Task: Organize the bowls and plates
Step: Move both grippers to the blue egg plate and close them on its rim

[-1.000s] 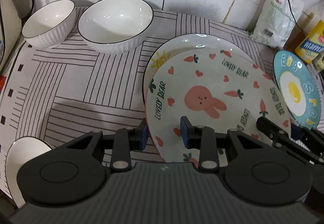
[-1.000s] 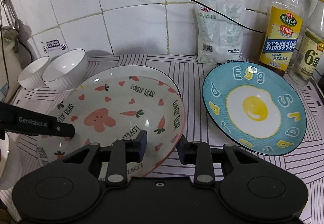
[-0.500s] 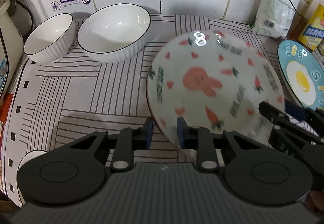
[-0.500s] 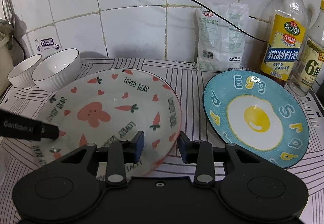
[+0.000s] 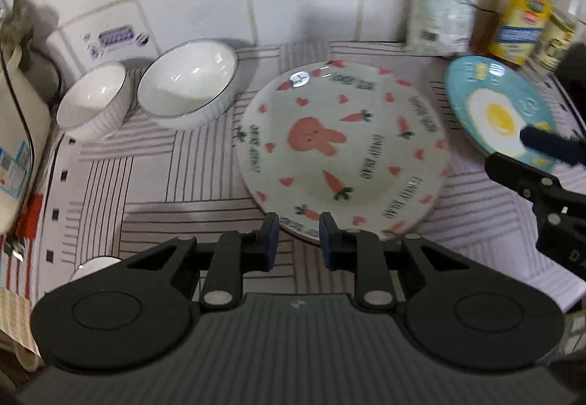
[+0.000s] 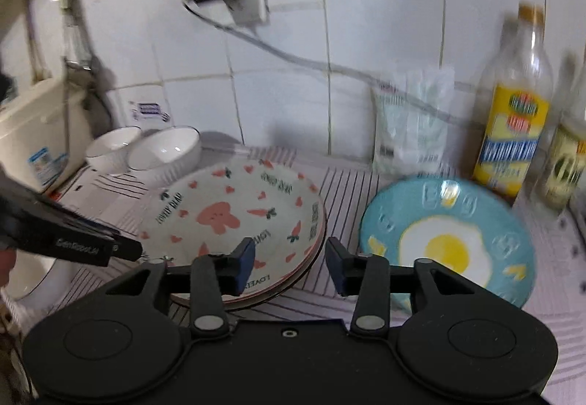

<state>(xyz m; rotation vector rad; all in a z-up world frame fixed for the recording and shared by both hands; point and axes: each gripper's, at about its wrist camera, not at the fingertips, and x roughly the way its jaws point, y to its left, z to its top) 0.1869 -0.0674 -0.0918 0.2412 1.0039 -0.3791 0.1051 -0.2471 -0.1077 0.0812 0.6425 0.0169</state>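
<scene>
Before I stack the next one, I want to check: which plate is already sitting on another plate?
The rabbit plate: a second rim shows beneath its right edge. The blue egg plate lies alone on the striped mat.

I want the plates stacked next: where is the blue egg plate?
The blue egg plate lies flat on the striped mat, right of the rabbit plate, just before the yellow-labelled bottle.
</scene>
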